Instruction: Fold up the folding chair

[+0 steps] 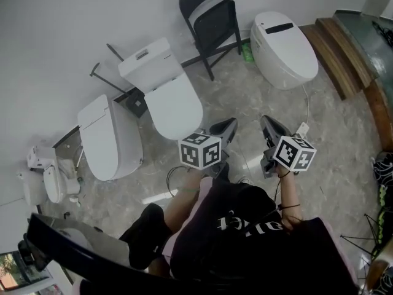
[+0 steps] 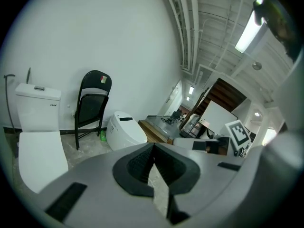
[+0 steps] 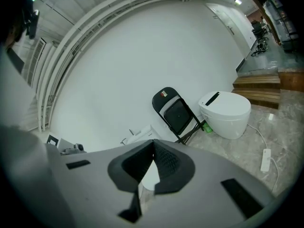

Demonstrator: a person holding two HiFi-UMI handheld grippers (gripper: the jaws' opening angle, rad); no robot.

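Note:
A black folding chair (image 1: 212, 17) stands against the white wall at the far side of the room, between two toilets. Its seat looks tipped up toward the backrest and its legs are splayed on the floor. The chair (image 2: 92, 106) also shows far off in the left gripper view, and the chair (image 3: 176, 113) in the right gripper view. My left gripper (image 1: 230, 126) and right gripper (image 1: 268, 125) are held side by side in front of the person, well short of the chair and pointing toward it. Both are shut with nothing between the fingers.
A white toilet (image 1: 166, 94) with its lid down lies left of the chair, with another toilet (image 1: 107, 134) further left. A rounded white toilet (image 1: 284, 48) sits right of the chair, with a green bottle (image 1: 247, 51) beside it. Wooden steps (image 1: 344, 54) rise at the right. A cable with a plug strip (image 1: 302, 128) lies on the floor.

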